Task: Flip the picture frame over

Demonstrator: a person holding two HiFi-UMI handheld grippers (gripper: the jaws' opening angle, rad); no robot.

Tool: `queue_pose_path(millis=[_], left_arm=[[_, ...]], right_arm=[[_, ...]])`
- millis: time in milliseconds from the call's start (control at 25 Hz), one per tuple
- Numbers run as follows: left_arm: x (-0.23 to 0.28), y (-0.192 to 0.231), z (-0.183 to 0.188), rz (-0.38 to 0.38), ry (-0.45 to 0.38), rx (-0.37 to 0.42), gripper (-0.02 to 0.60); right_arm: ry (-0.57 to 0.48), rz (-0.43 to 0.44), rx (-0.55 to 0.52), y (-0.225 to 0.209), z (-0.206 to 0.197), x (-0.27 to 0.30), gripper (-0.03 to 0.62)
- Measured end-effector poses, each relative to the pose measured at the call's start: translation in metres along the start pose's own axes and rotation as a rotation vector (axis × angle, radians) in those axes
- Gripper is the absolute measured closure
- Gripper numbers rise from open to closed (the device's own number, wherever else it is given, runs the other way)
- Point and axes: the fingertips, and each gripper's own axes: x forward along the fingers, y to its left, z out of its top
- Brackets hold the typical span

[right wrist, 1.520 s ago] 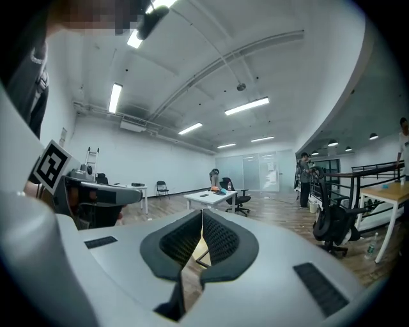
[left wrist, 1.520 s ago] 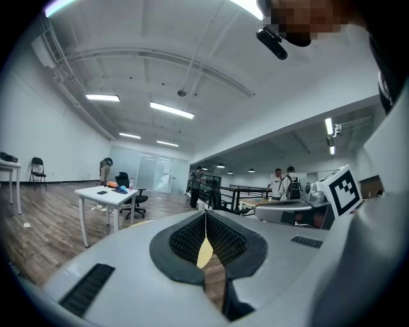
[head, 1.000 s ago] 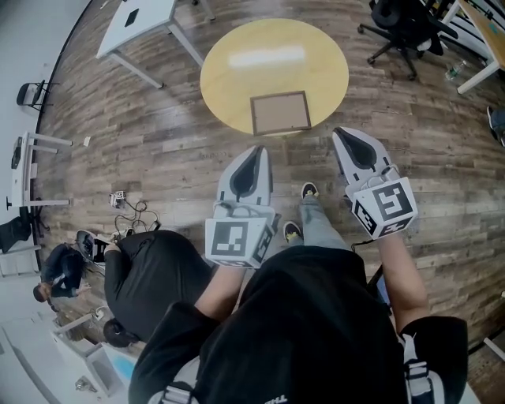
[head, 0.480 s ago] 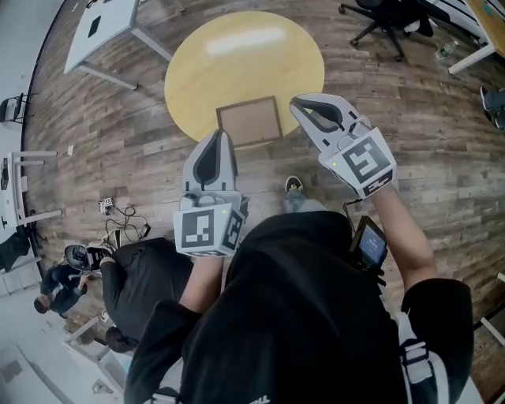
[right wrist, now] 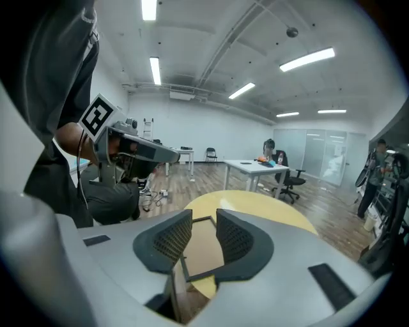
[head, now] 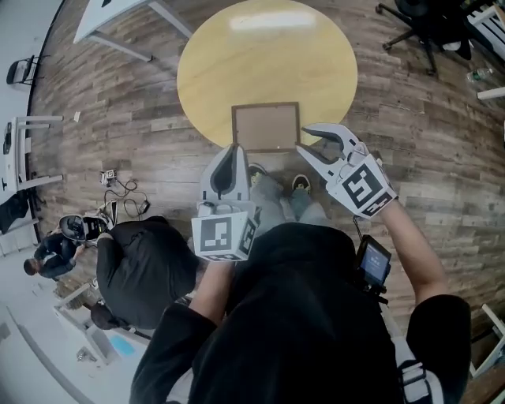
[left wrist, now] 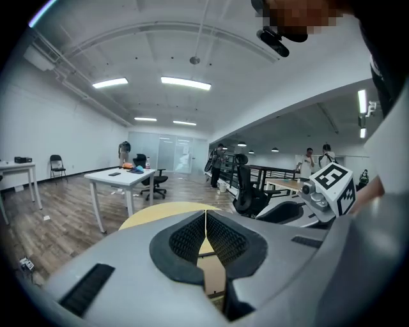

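Note:
A brown picture frame (head: 266,126) lies flat with its back up, near the front edge of the round yellow table (head: 237,63). My left gripper (head: 234,148) hovers just short of the frame's near left corner, its jaws shut with nothing in them. In the left gripper view, the frame (left wrist: 212,273) shows below the closed left gripper (left wrist: 205,220). My right gripper (head: 308,140) is at the frame's near right corner. Its jaws are opening, with nothing between the pads. In the right gripper view, the frame (right wrist: 203,248) lies beyond the gap of the right gripper (right wrist: 204,220).
A black office chair (head: 422,24) stands beyond the table on the right, and a white desk (head: 118,16) at the far left. A person in dark clothes (head: 142,272) crouches on the wooden floor to my left, near cables (head: 118,197).
Both grippers have moved forward and down to the frame's near edge. The right gripper's jaws, shut before, now stand apart.

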Motion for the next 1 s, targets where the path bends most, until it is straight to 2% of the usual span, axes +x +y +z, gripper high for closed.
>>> queue_pose_path(millis=[80, 160, 240, 360, 560, 680, 840, 1000], left_arm=[[0.006, 0.011, -0.019, 0.017, 0.028, -0.018, 0.555], [0.012, 0.019, -0.038, 0.023, 0.057, -0.025, 0.555], [0.017, 0.027, -0.054, 0.023, 0.086, -0.032, 0.555], [0.021, 0.044, -0.074, 0.037, 0.115, -0.049, 0.555], [0.024, 0.045, -0.097, 0.051, 0.154, -0.084, 0.555], [0.024, 0.05, -0.107, 0.038, 0.169, -0.081, 0.555], [0.024, 0.055, -0.113, 0.021, 0.186, -0.074, 0.555], [0.029, 0.059, -0.115, 0.019, 0.182, -0.06, 0.555]], right_arm=[[0.051, 0.049, 0.006, 0.008, -0.025, 0.02, 0.46], [0.118, 0.081, -0.035, 0.015, -0.053, 0.038, 0.449], [0.199, 0.116, -0.156, 0.023, -0.083, 0.056, 0.433], [0.305, 0.168, -0.396, 0.037, -0.125, 0.089, 0.41], [0.413, 0.24, -0.592, 0.053, -0.18, 0.112, 0.39], [0.447, 0.217, -0.698, 0.056, -0.194, 0.124, 0.382], [0.443, 0.132, -0.835, 0.056, -0.197, 0.133, 0.382], [0.402, 0.049, -0.87, 0.053, -0.196, 0.137, 0.397]])
